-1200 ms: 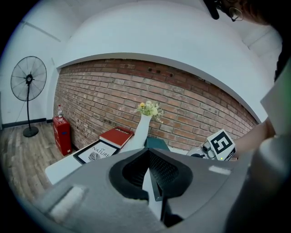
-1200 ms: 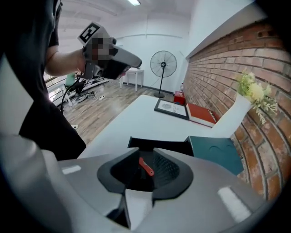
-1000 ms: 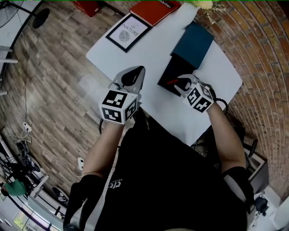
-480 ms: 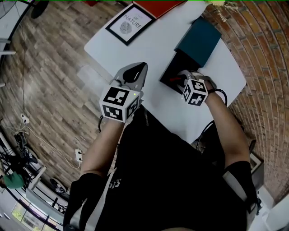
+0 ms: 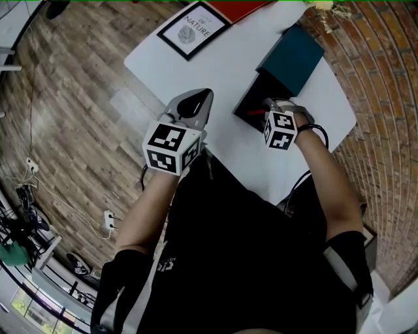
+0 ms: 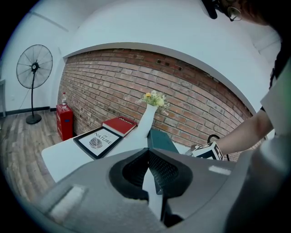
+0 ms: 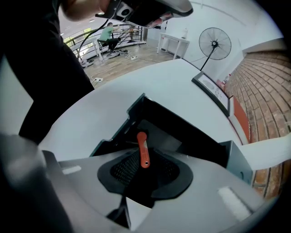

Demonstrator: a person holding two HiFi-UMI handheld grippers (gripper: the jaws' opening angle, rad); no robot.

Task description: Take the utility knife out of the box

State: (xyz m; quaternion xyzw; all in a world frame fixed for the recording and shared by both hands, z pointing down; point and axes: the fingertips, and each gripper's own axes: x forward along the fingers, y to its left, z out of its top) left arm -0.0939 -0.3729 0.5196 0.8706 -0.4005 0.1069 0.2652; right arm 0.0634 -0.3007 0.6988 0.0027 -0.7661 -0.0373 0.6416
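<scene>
An open black box (image 5: 251, 98) sits on the white table (image 5: 215, 72), its teal lid (image 5: 292, 57) lying beyond it. An orange-red utility knife (image 7: 143, 148) lies flat on the box (image 7: 182, 125) floor; its red shows in the head view (image 5: 255, 112). My right gripper (image 7: 146, 158) points steeply down into the box (image 5: 267, 108). Its jaws have just been closing a little but stand open, with the knife between them and untouched. My left gripper (image 5: 205, 98) hovers over the table's near edge, left of the box, its tips (image 6: 148, 152) together and holding nothing.
A framed leaf print (image 5: 196, 29) and a red book (image 5: 238, 6) lie at the table's far end. A white vase with flowers (image 6: 148, 119) stands by the brick wall. A standing fan (image 6: 34, 68) and a red canister (image 6: 64, 120) are on the wooden floor.
My right gripper has sunk into the box and rolled, so its marker cube now faces differently. The left gripper has hardly moved.
</scene>
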